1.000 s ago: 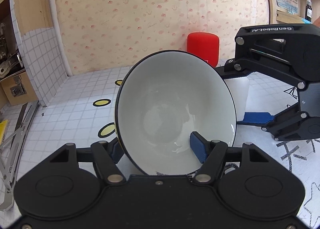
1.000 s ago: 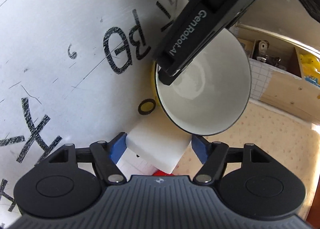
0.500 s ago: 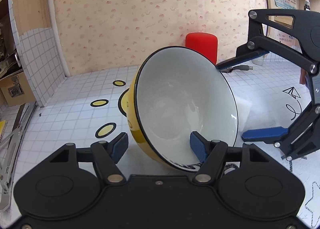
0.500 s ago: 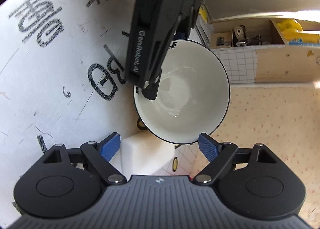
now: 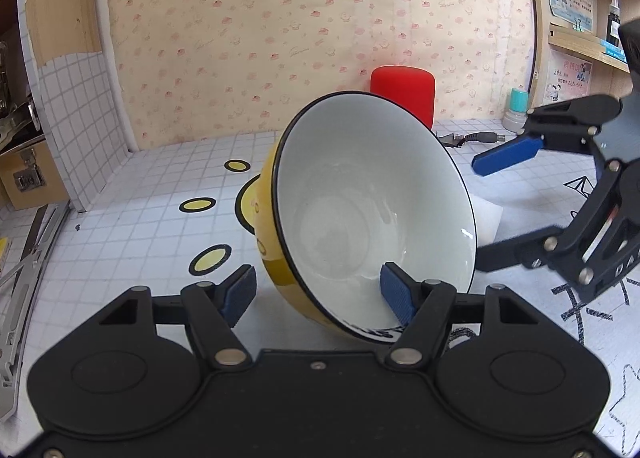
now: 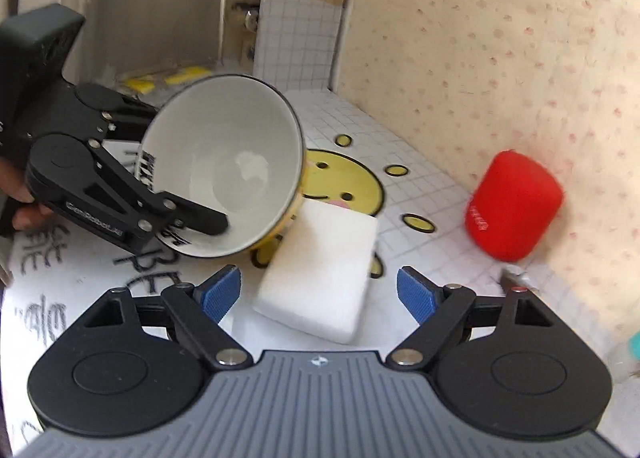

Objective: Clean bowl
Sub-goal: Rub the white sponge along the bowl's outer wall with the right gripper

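The left gripper [image 5: 318, 290] is clamping the near wall of a glazed ceramic bowl [image 5: 376, 214], one ribbed blue pad inside on the smooth white interior, the other outside against the glossy yellow shell. The bowl is tilting steeply on its side, its thin black rim facing the camera, black lettering showing near the lower edge. It is sitting over the white grid-patterned tabletop [image 5: 160, 186] with its yellow smiley print.

The right gripper [image 6: 319, 294] is standing wide, its blue pads clear of the white foam sponge block [image 6: 320, 274], which is lying flat on the table just beside the bowl's lower edge. Its jaws have just been opening around that block. A rounded red fabric-covered cylinder [image 6: 514, 204] is standing near the speckled pink wall.
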A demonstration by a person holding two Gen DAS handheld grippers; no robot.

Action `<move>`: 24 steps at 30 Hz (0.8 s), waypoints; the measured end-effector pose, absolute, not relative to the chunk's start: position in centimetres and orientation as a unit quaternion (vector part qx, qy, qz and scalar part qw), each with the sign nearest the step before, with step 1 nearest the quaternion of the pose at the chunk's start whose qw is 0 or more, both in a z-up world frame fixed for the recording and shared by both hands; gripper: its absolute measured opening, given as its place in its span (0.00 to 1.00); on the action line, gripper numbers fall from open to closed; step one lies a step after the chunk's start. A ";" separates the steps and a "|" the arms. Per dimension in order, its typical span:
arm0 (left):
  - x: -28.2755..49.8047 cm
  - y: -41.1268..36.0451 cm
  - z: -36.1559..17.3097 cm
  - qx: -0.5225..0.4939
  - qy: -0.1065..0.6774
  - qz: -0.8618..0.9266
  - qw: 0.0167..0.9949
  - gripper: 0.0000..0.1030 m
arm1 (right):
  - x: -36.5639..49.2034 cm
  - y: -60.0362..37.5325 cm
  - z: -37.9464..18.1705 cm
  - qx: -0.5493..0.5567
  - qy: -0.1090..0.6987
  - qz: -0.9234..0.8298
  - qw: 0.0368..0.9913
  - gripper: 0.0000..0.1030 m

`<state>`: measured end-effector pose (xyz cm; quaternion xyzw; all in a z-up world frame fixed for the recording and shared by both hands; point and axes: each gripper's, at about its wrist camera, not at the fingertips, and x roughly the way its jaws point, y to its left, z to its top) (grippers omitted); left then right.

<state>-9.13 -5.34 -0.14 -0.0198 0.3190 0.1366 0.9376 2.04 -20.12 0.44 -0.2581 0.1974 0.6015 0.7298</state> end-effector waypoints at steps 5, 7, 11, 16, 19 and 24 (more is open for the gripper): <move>-9.2 -5.3 -0.2 -0.022 0.319 0.138 0.937 0.70 | 3.4 -19.9 -0.5 -0.221 0.234 0.599 0.734 0.84; -9.2 -5.3 -0.2 -0.024 0.319 0.139 0.937 0.70 | 3.9 -20.2 -0.2 -0.215 0.242 0.595 0.736 0.83; -9.1 -5.3 -0.2 -0.025 0.319 0.139 0.937 0.70 | 4.6 -19.7 -0.3 -0.199 0.250 0.610 0.725 0.62; -9.3 -5.1 -0.2 -0.027 0.318 0.138 0.937 0.70 | 5.5 -18.8 -0.4 -0.186 0.255 0.604 0.732 0.56; -9.2 -5.3 -0.2 -0.028 0.318 0.140 0.937 0.70 | 6.8 -19.0 -0.4 -0.144 0.278 0.603 0.734 0.56; -9.2 -5.4 -0.2 -0.026 0.318 0.140 0.937 0.70 | 9.0 -19.9 0.8 -0.046 0.276 0.603 0.747 0.56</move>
